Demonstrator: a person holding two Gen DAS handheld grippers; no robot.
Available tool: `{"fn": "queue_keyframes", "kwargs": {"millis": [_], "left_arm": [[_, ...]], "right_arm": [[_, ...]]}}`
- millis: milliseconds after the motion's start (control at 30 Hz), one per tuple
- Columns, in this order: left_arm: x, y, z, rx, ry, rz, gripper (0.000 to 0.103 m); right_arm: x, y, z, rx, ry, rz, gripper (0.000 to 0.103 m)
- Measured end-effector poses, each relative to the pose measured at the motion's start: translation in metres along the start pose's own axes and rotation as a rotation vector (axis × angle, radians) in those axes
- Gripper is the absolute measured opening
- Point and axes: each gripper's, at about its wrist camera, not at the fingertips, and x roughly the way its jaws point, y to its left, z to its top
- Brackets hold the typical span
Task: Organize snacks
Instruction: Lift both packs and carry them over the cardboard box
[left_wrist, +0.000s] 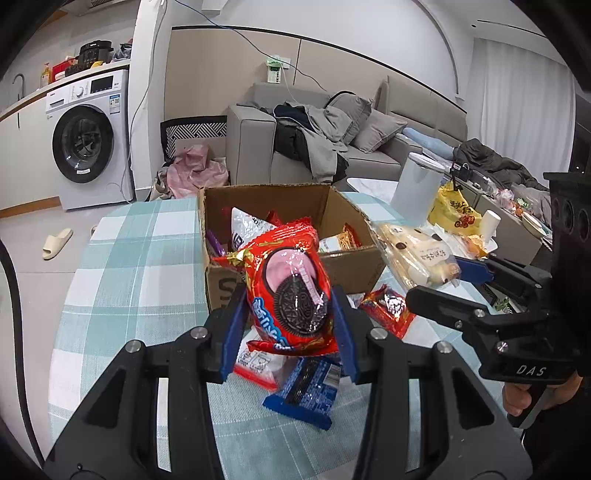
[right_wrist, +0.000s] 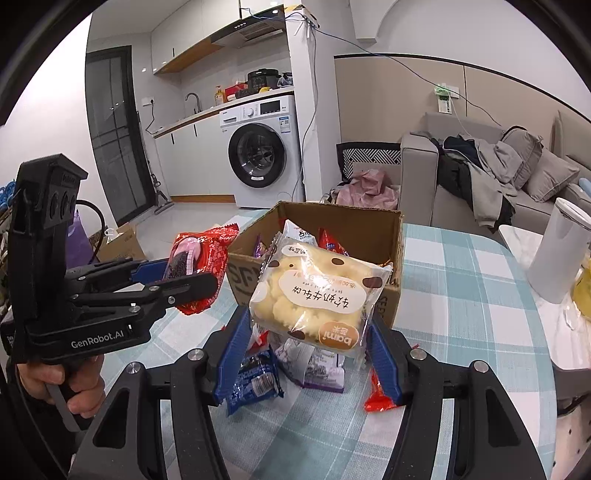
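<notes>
**Both grippers loaded above the snack box**

Left gripper (left_wrist: 291, 325) is clamped on a red Oreo packet (left_wrist: 291, 291), blue pads pressing both its sides, the packet upright and lifted off the table in front of the cardboard box (left_wrist: 351, 266). Our right gripper (right_wrist: 310, 332) grips a clear-wrapped soft milk bread (right_wrist: 314, 291), also raised, just before the same box.

We count one open cardboard box on the checked tablecloth (left_wrist: 140, 273); inside it several packets, at least a white one, red ones and a purple one, exact number unclear. On the cloth below we note one blue Oreo packet (left_wrist: 306, 391), a small red packet (left_wrist: 388, 310) and a purple-and-white packet (right_wrist: 317, 365). One white canister (right_wrist: 557, 251) stands well apart at the right.
</notes>
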Motion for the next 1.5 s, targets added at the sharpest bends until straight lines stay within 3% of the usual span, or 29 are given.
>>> {"fn": "queue_keyframes", "kwargs": {"millis": [667, 1500], "left_arm": [[0.043, -0.001, 0.038, 0.033, 0.006, 0.037, 0.041], [0.099, 0.017, 0.052, 0.050, 0.042, 0.062, 0.041]], "right_arm": [[0.027, -0.022, 0.027, 0.049, 0.004, 0.008, 0.062], [0.077, -0.033, 0.045, 0.045, 0.057, 0.018, 0.062]]}}
